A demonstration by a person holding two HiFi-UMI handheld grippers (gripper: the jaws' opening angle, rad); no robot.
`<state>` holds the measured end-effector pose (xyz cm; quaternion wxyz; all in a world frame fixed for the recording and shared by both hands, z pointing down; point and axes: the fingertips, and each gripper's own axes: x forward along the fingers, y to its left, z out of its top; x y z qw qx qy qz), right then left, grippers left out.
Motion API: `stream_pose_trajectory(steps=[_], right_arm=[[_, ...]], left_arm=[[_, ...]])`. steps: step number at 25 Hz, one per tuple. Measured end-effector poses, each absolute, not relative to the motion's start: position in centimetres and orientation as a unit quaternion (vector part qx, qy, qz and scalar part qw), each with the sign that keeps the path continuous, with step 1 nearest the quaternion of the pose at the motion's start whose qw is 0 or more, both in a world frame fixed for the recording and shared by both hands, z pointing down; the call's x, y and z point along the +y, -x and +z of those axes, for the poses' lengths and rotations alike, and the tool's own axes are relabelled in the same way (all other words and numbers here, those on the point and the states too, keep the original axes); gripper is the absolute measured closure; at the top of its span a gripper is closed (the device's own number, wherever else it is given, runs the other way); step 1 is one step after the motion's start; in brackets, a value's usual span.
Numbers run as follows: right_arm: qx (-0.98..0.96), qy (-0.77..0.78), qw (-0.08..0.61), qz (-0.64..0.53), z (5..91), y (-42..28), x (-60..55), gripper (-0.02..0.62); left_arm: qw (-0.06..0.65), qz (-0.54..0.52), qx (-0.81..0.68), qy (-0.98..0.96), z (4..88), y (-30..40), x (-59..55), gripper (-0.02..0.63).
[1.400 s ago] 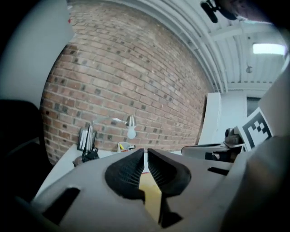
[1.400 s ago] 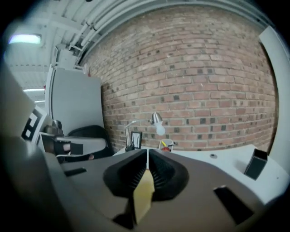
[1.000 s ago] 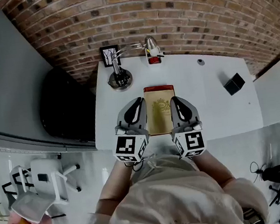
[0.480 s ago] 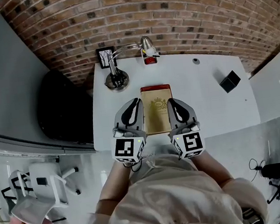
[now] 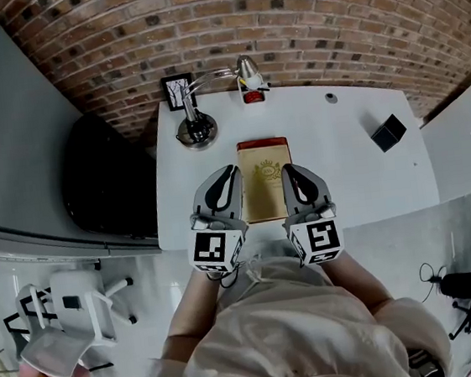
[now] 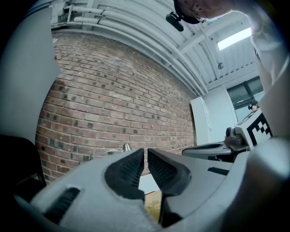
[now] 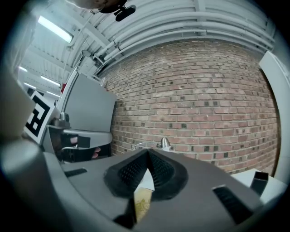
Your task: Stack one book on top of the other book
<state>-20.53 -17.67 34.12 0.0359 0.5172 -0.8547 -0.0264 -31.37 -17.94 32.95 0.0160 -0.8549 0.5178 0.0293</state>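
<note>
The tan, gold-embossed hardcover book (image 5: pixel 267 190) lies flat on a red book (image 5: pixel 262 143) whose far edge peeks out, near the white surface's (image 5: pixel 351 162) front edge. The left gripper (image 5: pixel 232 169) and right gripper (image 5: pixel 288 168) flank it closely, jaws closed on nothing. A sideways brush by either could skew the stack.
</note>
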Motion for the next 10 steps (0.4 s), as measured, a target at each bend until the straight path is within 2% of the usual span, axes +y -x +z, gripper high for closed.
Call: stream_pose_trajectory(steps=[10], right_arm=[[-0.856, -0.515, 0.041, -0.014, 34.82, 20.49, -17.59, 0.568]], left_arm=[[-0.003, 0.029, 0.519, 0.854, 33.78, 31.42, -17.82, 0.566]])
